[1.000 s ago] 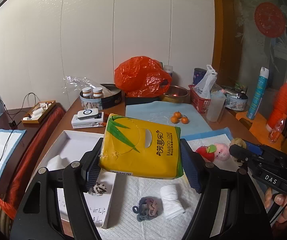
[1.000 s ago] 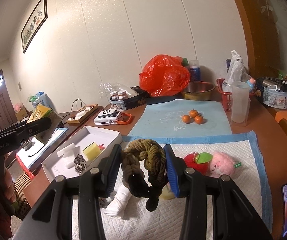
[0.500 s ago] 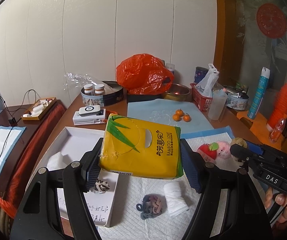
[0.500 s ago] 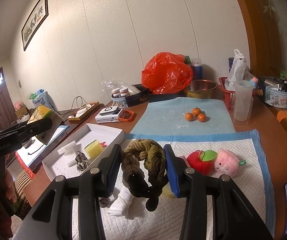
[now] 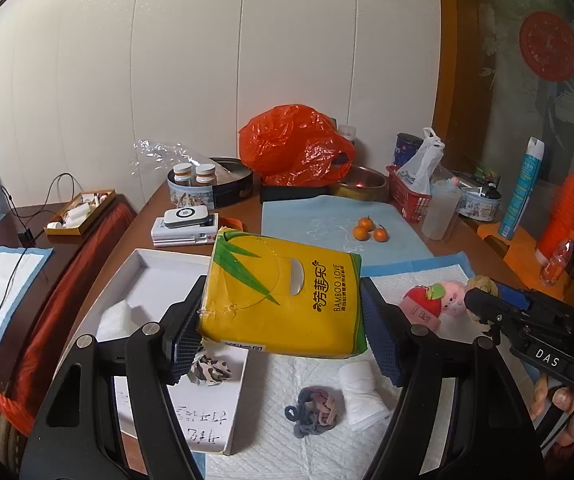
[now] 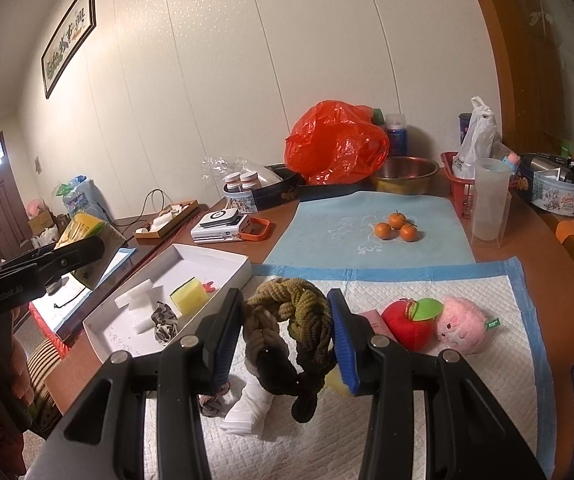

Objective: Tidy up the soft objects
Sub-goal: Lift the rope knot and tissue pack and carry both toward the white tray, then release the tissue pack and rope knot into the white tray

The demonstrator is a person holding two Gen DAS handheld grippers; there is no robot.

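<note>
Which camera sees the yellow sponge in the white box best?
The right wrist view. There the yellow sponge lies in plain sight inside the white box. In the left wrist view, the yellow tissue pack held in the left claw hides it.

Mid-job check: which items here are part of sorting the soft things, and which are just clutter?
Job:
yellow tissue pack in left hand-held gripper
olive braided rope in right hand-held gripper
red plush apple
pink plush toy
rolled white cloth
white tray

Clutter:
three small oranges
orange plastic bag
metal bowl
</note>
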